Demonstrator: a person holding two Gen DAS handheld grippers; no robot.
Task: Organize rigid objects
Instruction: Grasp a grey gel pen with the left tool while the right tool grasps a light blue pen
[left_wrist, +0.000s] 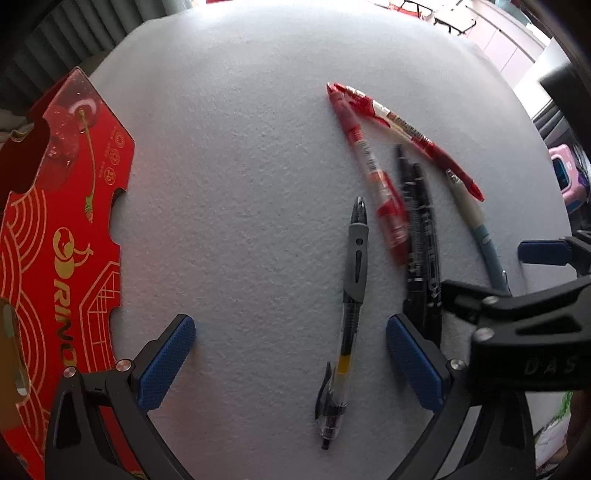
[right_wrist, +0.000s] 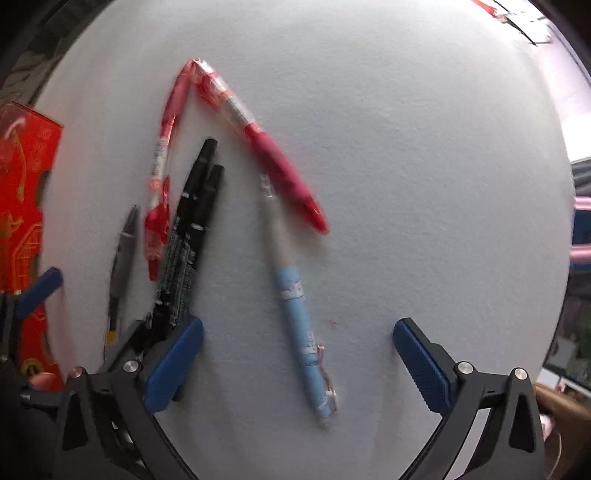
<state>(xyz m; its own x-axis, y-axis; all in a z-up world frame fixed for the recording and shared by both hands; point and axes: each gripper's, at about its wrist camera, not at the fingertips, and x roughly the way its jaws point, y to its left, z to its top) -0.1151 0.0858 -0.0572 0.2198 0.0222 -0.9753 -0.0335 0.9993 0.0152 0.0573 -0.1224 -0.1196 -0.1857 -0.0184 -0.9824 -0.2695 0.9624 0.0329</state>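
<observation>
Right wrist view: right gripper (right_wrist: 297, 354) spread fully, empty, straddling the light-blue pen (right_wrist: 301, 325) mid-pad on the white foam pad (right_wrist: 406, 184). Recommend closing squarely across the barrel. Left gripper (left_wrist: 290, 360) open, empty, astride the grey-grip pen (left_wrist: 349, 306).

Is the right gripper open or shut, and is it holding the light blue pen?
Open. The right gripper has its jaws spread wide; the light blue pen lies between them on the white foam surface, untouched.

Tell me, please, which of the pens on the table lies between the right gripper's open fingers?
The light blue pen with the white end. It alone lies between the right gripper fingers; the red and black pens lie up and to the left.
</observation>
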